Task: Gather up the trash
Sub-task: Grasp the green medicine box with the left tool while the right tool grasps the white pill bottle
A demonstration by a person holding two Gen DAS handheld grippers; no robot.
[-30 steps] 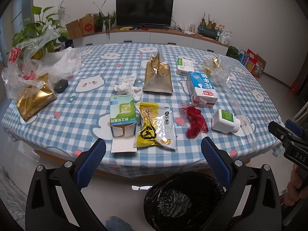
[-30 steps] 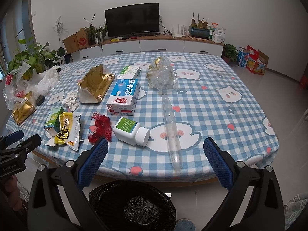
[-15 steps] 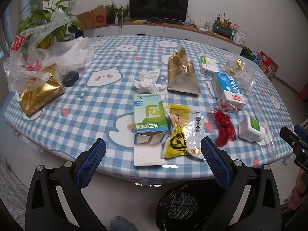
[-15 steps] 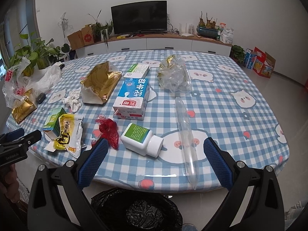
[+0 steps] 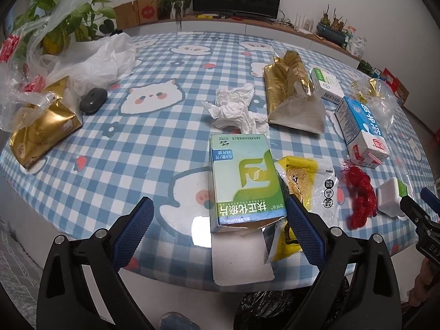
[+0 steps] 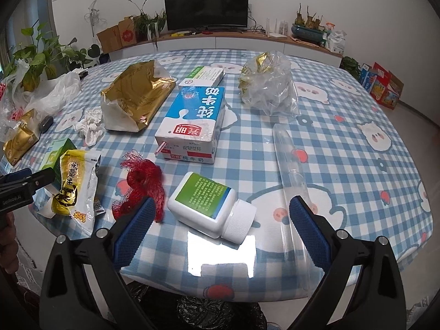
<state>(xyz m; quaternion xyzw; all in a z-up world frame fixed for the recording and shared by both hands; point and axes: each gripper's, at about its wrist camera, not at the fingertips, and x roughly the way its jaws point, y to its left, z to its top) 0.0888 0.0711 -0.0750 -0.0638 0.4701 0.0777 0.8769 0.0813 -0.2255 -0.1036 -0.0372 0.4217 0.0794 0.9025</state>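
The green-and-white box is showing, upside down, the characters 扶正化瘀片 along its near edge and 0.4克/片, 48片 on a blue patch at its far end. The blue-and-white milk carton is carrying 纯牛奶 in large white characters, 光明 on a red patch, and 纯牛奶 again in small print on its near end. The left gripper's black body is bearing "GenRobot.AI". The white bottle's green label is showing print too small to read.
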